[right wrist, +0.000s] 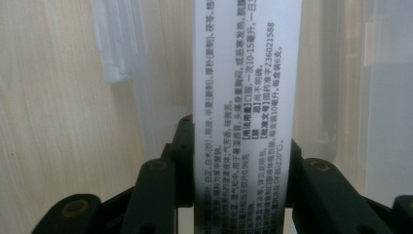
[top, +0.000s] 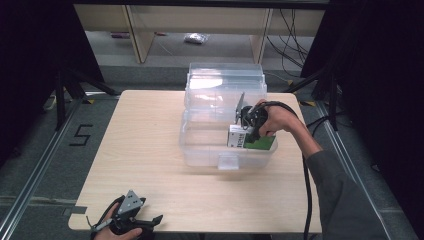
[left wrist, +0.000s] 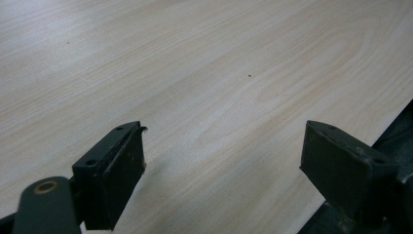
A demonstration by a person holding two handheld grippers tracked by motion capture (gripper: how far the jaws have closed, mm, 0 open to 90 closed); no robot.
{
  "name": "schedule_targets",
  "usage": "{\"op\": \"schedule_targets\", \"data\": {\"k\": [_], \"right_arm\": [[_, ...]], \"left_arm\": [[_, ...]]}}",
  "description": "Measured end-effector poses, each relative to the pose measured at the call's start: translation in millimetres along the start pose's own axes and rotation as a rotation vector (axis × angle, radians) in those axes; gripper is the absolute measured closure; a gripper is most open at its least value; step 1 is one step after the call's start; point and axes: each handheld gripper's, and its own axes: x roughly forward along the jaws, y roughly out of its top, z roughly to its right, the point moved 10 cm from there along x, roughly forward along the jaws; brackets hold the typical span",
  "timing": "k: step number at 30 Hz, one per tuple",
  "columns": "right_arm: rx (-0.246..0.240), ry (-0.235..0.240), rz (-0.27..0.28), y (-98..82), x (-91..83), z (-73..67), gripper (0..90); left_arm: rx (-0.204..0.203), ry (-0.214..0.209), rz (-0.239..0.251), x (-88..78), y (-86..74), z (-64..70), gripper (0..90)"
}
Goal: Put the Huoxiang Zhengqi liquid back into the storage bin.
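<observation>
A white and green carton (top: 245, 139) with black print hangs inside the clear plastic bin (top: 200, 150) at its right end. My right gripper (top: 248, 126) is shut on the carton from above, held by a hand over the bin. In the right gripper view the carton's printed white face (right wrist: 243, 112) stands between the two black jaws, which press on both its sides. My left gripper (top: 145, 220) rests at the table's front left corner in a hand. In the left gripper view its fingers (left wrist: 112, 175) stand wide apart over bare wood, and the left gripper (left wrist: 224, 170) is open.
The bin's clear lid (top: 225, 82) is swung back behind it. The wooden table (top: 145, 130) has a front edge close to the left gripper. Dark floor, rails and stand legs (top: 65, 95) surround the table; wooden shelf legs (top: 142, 35) stand at the back.
</observation>
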Motion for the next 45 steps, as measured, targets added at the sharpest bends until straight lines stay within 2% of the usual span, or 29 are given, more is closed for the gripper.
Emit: {"op": "schedule_targets", "data": {"k": [1, 4, 7, 11, 13, 15, 18, 20, 23, 24, 28, 30, 32, 33, 37, 38, 39, 40, 41, 42, 44, 45], "right_arm": [[0.012, -0.004, -0.018, -2.8, 1.4, 1.5, 64.7], [0.004, -0.007, -0.006, -1.8, 4.1, 3.3, 64.6], [-0.032, 0.006, 0.015, -1.6, 9.3, 4.2, 64.6], [0.025, 0.013, -0.007, -5.7, 13.7, 1.0, 64.6], [0.024, 0.018, -0.028, -9.1, 15.2, 1.2, 64.6], [0.014, 0.012, -0.02, -9.3, 18.1, 2.9, 64.6], [0.03, 0.019, -0.025, -10.8, 22.1, 2.5, 64.6], [-0.009, 0.033, -0.001, -9.5, 27.4, 4.0, 64.6], [0.012, 0.05, -0.003, -11.3, 32.1, 2.1, 64.6], [-0.011, 0.051, 0.001, -11.4, 34.0, 2.9, 64.5], [0.013, 0.053, -0.014, -14.3, 38.3, 3.3, 64.5], [0.042, 0.051, -0.034, -16.2, 37.8, 1.6, 64.4], [0.005, 0.051, -0.011, -13.6, 40.6, 4.2, 64.3], [0.039, 0.049, -0.04, -16.1, 40.5, 2.2, 64.3], [0.05, 0.065, -0.041, -16.2, 44.2, -0.5, 64.2], [0.026, 0.071, -0.03, -15.3, 45.9, 0.3, 64.2], [0.025, 0.065, -0.035, -16.2, 47.0, 0.1, 64.1], [0.046, 0.073, -0.052, -18.3, 47.2, -2.6, 64.0], [-0.023, 0.075, -0.02, -16.7, 51.0, 1.5, 63.7], [0.003, 0.073, -0.03, -17.3, 50.5, -0.6, 63.6], [0.018, 0.067, -0.042, -18.8, 51.2, -1.8, 63.2], [-0.018, 0.074, -0.029, -18.4, 52.8, -0.4, 63.0]], "left_arm": [[0.002, -0.002, -0.002, 0.1, -0.3, 0.0, 15.5], [0.002, -0.003, 0.003, 0.3, 0.2, -0.4, 15.5], [0.005, -0.002, -0.004, 0.2, -0.5, -0.2, 15.5], [0.002, -0.002, 0.004, 0.5, 0.5, 0.1, 15.5], [0.006, 0.0, -0.003, 0.6, -0.4, -0.5, 15.5], [0.003, 0.002, -0.002, 0.7, -0.2, -0.7, 15.5], [0.007, 0.0, -0.002, 1.0, -0.3, -0.3, 15.5], [0.004, 0.002, -0.002, 1.0, -0.3, -0.8, 15.5], [0.007, -0.002, 0.0, 0.9, -0.2, 0.1, 15.6], [0.008, 0.001, -0.004, 1.0, -0.6, -0.4, 15.5], [0.007, -0.002, 0.0, 1.4, -0.1, 0.3, 15.5], [0.009, 0.0, -0.006, 1.3, -0.7, -0.5, 15.5], [0.007, 0.002, -0.002, 1.2, 0.0, -0.6, 15.5], [0.006, -0.001, 0.0, 1.3, 0.2, 0.1, 15.5], [0.006, 0.002, -0.002, 1.1, -0.2, -0.6, 15.5], [0.007, 0.001, -0.001, 1.1, 0.0, -0.2, 15.5], [0.007, -0.002, 0.0, 1.3, -0.1, 0.3, 15.5], [0.01, 0.0, -0.005, 1.5, -0.8, -0.4, 15.5], [0.007, -0.001, -0.003, 1.6, -0.6, -0.2, 15.5], [0.01, -0.001, -0.008, 1.2, -0.7, -0.6, 15.5], [0.011, 0.001, -0.004, 1.5, -0.3, -0.4, 15.5], [0.013, -0.003, -0.009, 1.7, -0.9, -0.3, 15.5]]}}
